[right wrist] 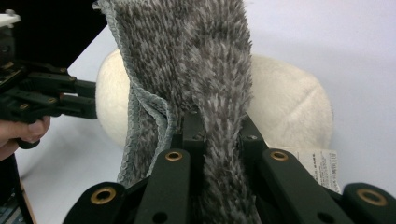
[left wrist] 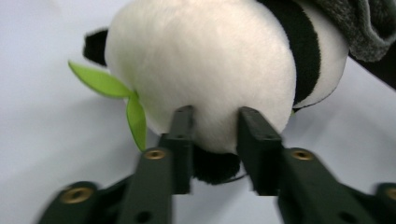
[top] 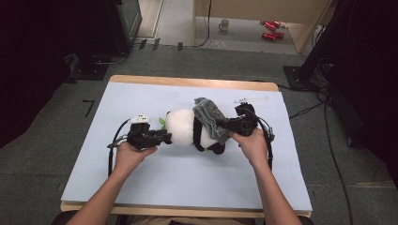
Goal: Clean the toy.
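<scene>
A: Draping comes first. The bench (top: 141, 183) fills mid-frame of the high view, and the plush panda (top: 187, 127) lies at its centre, under the grey fleece cloth (top: 212, 118).

B: The right hand-held gripper (right wrist: 219, 128), bottom centre of its own view, is clamped on that cloth.

A: Good; pull evenly so it spreads flat over the body.

B: The left hand-held gripper (left wrist: 215, 128) stands apart around the panda's head, the toy barely touching it. Steady the head there.
</scene>
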Demonstrator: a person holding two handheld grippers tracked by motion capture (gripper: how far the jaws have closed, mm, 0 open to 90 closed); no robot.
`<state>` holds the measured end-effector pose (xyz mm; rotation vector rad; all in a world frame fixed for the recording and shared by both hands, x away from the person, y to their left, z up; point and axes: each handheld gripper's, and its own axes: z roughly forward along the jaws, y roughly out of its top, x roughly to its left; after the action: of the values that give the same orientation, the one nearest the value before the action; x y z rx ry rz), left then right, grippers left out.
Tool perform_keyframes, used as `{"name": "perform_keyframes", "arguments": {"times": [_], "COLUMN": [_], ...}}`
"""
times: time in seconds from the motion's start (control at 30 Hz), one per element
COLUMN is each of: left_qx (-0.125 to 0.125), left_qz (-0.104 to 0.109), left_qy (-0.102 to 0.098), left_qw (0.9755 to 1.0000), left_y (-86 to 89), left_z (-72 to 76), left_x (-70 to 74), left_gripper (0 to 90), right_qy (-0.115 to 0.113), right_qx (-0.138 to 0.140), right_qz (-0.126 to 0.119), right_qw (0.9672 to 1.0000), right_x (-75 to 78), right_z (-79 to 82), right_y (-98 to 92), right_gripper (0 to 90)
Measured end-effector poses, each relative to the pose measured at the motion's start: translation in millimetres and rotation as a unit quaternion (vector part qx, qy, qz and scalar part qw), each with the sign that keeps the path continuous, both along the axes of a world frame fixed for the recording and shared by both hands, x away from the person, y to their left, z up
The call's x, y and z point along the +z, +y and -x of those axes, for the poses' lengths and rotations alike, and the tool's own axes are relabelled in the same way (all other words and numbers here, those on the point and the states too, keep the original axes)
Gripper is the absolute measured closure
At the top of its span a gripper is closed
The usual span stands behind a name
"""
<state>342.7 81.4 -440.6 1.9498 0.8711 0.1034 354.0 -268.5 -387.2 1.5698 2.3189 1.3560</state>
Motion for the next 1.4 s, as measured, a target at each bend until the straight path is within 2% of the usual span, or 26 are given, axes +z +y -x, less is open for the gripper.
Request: {"name": "perform_keyframes", "arguments": {"times": [0.07,0.17,0.27,0.43,0.5,0.67,0.8,0.87,0.93,1.0,1.07,1.13,1.2,1.23,1.37,1.4], "left_qx": [-0.015,-0.041,-0.055,-0.069,-0.064,-0.036,-0.007,0.000,0.005,0.009,0.010,0.010,0.009,0.014,0.009,0.009], "left_qz": [-0.003,-0.013,-0.018,-0.018,-0.019,-0.030,-0.030,-0.032,-0.032,-0.022,-0.003,0.017,0.040,0.054,0.070,0.077], "left_qy": [-0.017,-0.038,-0.055,-0.061,-0.060,-0.085,-0.093,-0.094,-0.087,-0.070,-0.051,-0.023,-0.012,0.004,0.034,0.048], "left_qw": [0.9997,0.9983,0.9968,0.9956,0.9960,0.9953,0.9952,0.9950,0.9957,0.9973,0.9986,0.9995,0.9991,0.9984,0.9969,0.9959], "left_y": [-0.6,-0.8,-0.7,-5.5,-8.5,-16.8,-20.6,-22.2,-22.5,-21.0,-18.7,-17.1,-15.7,-15.2,-13.3,-12.3], "left_z": [0.7,2.4,3.8,1.9,0.4,-5.1,-8.0,-7.3,-7.0,-7.8,-9.5,-11.0,-11.1,-11.5,-9.9,-8.6], "left_x": [-1.1,-2.1,-3.1,-10.2,-13.9,-23.3,-26.9,-26.4,-24.7,-21.6,-18.2,-9.9,-3.5,2.6,18.3,23.1], "left_gripper": [47.4,36.5,32.8,31.4,30.9,31.7,41.3,50.7,59.4,65.0,69.2,70.3,71.5,71.5,71.9,72.1], "right_qy": [-0.003,-0.006,-0.006,-0.008,-0.009,-0.012,-0.014,-0.014,-0.016,-0.019,-0.028,-0.040,-0.051,-0.055,-0.076,-0.079], "right_qx": [-0.002,-0.006,-0.010,-0.020,-0.024,-0.026,-0.028,-0.028,-0.028,-0.028,-0.028,-0.032,-0.034,-0.033,-0.025,-0.021], "right_qz": [0.006,0.008,0.005,0.002,-0.002,-0.008,-0.009,-0.013,-0.018,-0.024,-0.035,-0.041,-0.048,-0.051,-0.075,-0.077], "right_qw": [1.0000,0.9999,0.9999,0.9998,0.9997,0.9996,0.9995,0.9994,0.9993,0.9991,0.9986,0.9979,0.9970,0.9966,0.9940,0.9937], "right_x": [-0.7,-1.8,-3.0,-3.9,-4.2,-3.6,-3.0,-2.6,-1.6,-0.1,4.1,10.5,19.5,23.1,44.9,48.3], "right_z": [-1.2,-3.8,-7.2,-13.4,-16.3,-20.9,-21.0,-21.1,-20.5,-19.8,-17.9,-15.4,-12.0,-10.6,0.2,2.1], "right_y": [-0.3,-0.9,-2.7,-5.3,-6.2,-4.3,-3.6,-4.4,-4.6,-4.8,-5.4,-7.0,-8.9,-9.5,-9.4,-8.4], "right_gripper": [79.5,79.5,79.4,79.4,79.4,79.3,79.2,79.0,78.8,78.8,78.9,78.9,79.0,79.0,79.0,79.0]}}
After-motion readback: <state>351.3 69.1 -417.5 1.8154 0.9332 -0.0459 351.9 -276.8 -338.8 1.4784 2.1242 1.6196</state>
